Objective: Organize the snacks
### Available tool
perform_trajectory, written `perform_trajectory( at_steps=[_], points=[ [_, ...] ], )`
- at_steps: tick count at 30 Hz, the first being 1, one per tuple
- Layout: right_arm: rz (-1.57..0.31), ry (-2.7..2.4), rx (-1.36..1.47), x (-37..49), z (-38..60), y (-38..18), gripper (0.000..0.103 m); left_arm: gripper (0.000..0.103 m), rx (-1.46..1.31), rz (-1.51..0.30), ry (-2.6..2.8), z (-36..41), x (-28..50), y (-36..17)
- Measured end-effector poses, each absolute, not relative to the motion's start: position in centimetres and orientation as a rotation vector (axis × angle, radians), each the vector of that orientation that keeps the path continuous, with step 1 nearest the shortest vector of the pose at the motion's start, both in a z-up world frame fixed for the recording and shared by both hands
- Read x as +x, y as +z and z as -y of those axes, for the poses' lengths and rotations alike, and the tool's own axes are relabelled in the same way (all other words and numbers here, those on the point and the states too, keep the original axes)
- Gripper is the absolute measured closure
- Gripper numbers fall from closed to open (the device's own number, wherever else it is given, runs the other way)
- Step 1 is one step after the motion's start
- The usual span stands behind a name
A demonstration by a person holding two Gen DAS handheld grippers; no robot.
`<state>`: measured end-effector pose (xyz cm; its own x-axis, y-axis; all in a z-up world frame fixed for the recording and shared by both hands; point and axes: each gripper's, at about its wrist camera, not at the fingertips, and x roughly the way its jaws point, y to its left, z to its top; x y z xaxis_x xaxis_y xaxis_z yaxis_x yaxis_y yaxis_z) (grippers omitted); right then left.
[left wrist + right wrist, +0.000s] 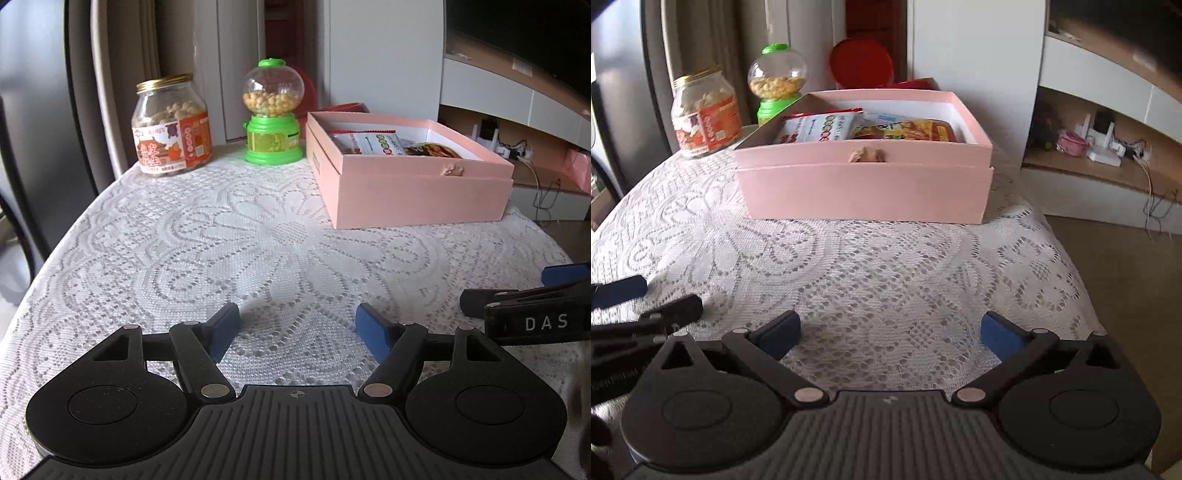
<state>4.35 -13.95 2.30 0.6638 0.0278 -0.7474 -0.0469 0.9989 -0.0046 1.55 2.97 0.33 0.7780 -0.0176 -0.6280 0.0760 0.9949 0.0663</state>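
A pink box [417, 192] [864, 188] stands open on the lace-covered table with snack packets [373, 144] [820, 127] inside. A glass jar of nuts [171, 125] [703, 112] with a gold lid and a green candy dispenser [273, 114] [777, 83] stand at the table's far left. My left gripper [297, 325] is open and empty, low over the near table. My right gripper [890, 330] is open and empty, facing the box from the near side. Each gripper shows at the edge of the other's view.
A white lace tablecloth [258, 240] [886, 266] covers the table, whose right edge drops to the floor [1126, 277]. A red round lid [860, 62] stands behind the box. A shelf unit with cables [1108, 147] is at the far right.
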Motion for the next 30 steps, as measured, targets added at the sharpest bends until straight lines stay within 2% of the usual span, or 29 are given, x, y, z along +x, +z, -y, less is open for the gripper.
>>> perform_trajectory(
  at_steps=[7,30],
  points=[
    [-0.756,0.031,-0.03,3.0,13.6,1.4,0.0,0.024,0.084,-0.674,-0.048,-2.9,1.7,0.3],
    [-0.756,0.031,-0.024,3.0,13.6,1.5,0.0,0.024,0.077,-0.674,-0.046,-2.9,1.8,0.2]
  ],
)
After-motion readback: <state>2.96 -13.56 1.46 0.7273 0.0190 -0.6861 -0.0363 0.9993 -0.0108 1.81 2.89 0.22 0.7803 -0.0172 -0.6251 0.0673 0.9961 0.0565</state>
